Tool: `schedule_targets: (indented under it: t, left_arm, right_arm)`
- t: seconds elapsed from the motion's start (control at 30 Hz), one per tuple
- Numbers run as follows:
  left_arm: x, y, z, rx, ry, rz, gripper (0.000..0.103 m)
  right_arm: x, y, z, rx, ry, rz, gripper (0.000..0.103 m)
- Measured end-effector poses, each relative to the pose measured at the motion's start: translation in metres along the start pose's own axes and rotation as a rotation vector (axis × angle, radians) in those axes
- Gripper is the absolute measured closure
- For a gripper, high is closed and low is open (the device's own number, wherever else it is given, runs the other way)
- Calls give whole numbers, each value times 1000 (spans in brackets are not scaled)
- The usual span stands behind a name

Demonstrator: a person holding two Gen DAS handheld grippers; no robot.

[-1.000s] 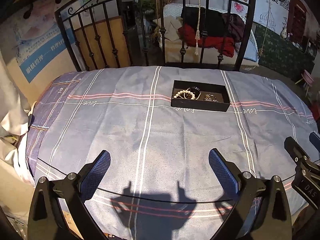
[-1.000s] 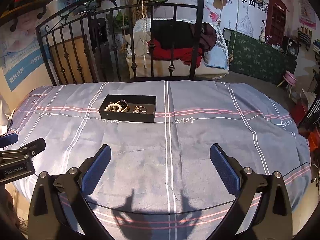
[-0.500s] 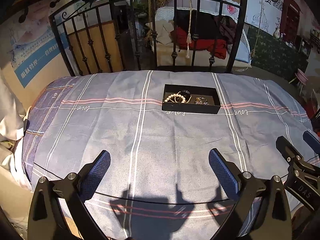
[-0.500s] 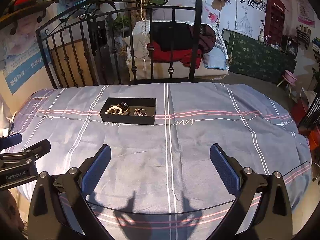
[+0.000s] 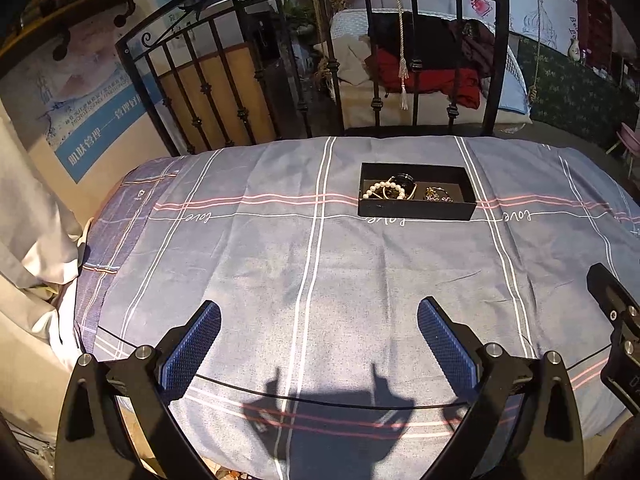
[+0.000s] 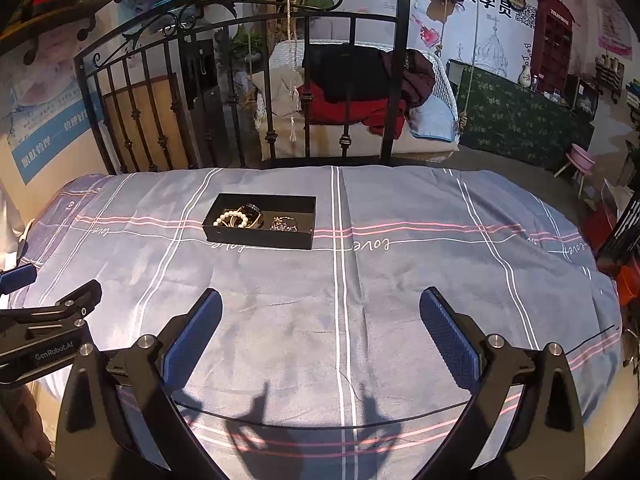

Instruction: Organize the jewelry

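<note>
Right wrist view: black tray (image 6: 260, 236) of jewelry, pearl bracelet (image 6: 232, 218) included, sits mid-bed on a sheet (image 6: 400, 300) printed "love", before an iron railing (image 6: 240, 80). Left tool (image 5: 318, 330) and right tool (image 6: 320, 316) gape wide, empty; "GenRobot.AI" marks one.

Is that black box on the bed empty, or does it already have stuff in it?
Not empty. The open black box holds a white bead bracelet, a dark bangle beside it, and a small tangle of jewelry to the right.
</note>
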State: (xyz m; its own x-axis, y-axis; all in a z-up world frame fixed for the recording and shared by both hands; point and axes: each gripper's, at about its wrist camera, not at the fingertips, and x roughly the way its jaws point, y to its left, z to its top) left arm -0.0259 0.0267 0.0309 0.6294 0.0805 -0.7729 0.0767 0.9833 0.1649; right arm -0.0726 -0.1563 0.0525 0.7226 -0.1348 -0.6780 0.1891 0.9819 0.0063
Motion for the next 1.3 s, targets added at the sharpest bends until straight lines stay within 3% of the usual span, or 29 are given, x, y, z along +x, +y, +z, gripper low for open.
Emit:
schedule_targets:
  t: [0.23,0.53,1.0,1.3]
  left_arm:
    - [1,5,0,-28,7,-42,6]
    - [-5,3,0,-18,-17,14,6]
    - [-2,6,1,-29,-15,-25,6]
    - [-2,4,3,-21,-20,-9,6]
  right_arm:
    - [0,0,0,3,-3,1,6]
    - [0,2,-1,1,-7,5,6]
    - [0,9,3,-9,-15,12,6]
    - [2,8,5,-9,-13,12,6]
